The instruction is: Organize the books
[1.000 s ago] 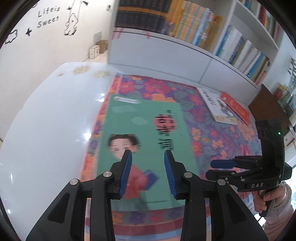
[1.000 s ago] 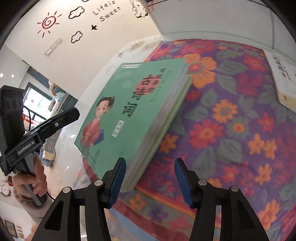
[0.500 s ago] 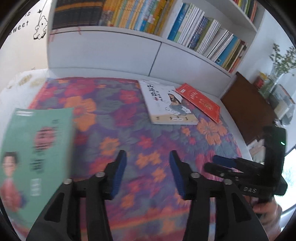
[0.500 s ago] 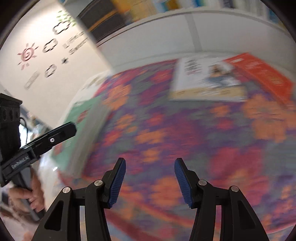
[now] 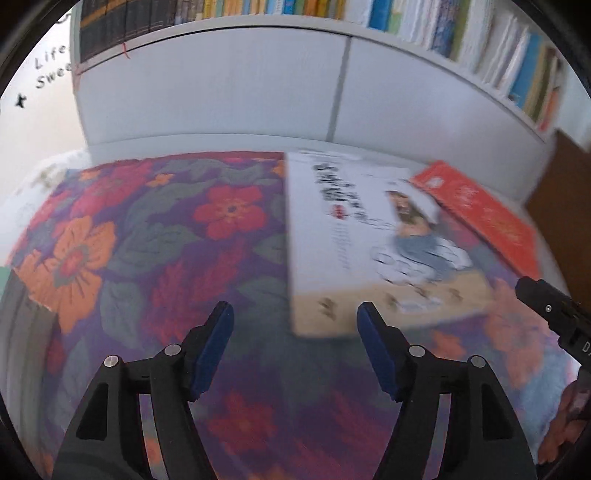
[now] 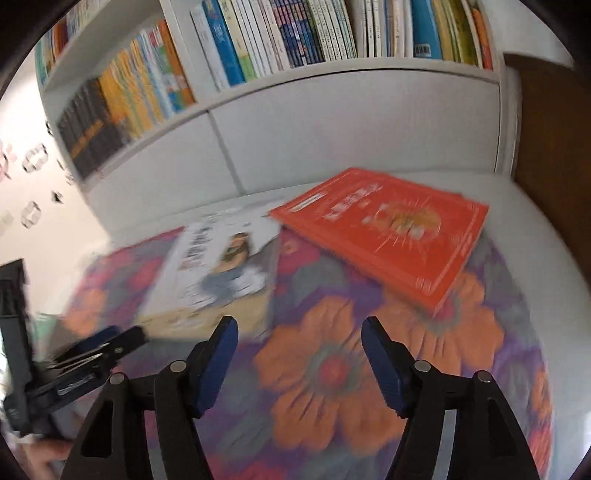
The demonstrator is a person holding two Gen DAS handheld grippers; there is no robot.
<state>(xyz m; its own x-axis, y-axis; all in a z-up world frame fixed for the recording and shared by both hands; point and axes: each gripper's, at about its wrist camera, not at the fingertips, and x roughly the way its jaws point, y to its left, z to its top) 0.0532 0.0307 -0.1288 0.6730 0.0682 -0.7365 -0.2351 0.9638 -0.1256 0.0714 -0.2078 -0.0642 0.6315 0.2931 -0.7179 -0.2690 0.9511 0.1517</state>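
A white picture book (image 5: 351, 236) lies flat on the floral cloth (image 5: 147, 258), with a red book (image 5: 480, 214) at its far right side, partly under its corner. My left gripper (image 5: 294, 321) hovers just short of the white book's near edge; its jaws are opening with nothing between the pads. My right gripper (image 6: 300, 332) hangs over the cloth (image 6: 332, 369) in front of the white book (image 6: 221, 266) and the red book (image 6: 388, 229), jaws opening and empty. Each gripper shows in the other's view: the right one (image 5: 554, 310), the left one (image 6: 92, 347).
A white bookcase (image 6: 332, 122) with packed shelves of upright books (image 6: 295, 33) stands right behind the table. A brown cabinet (image 6: 554, 122) is at the right. The edge of a green book (image 6: 44, 321) peeks in at the far left of the cloth.
Both grippers have swung right, away from the green book lying at the left of the cloth, towards the white and red books. Both sets of jaws stand wider.
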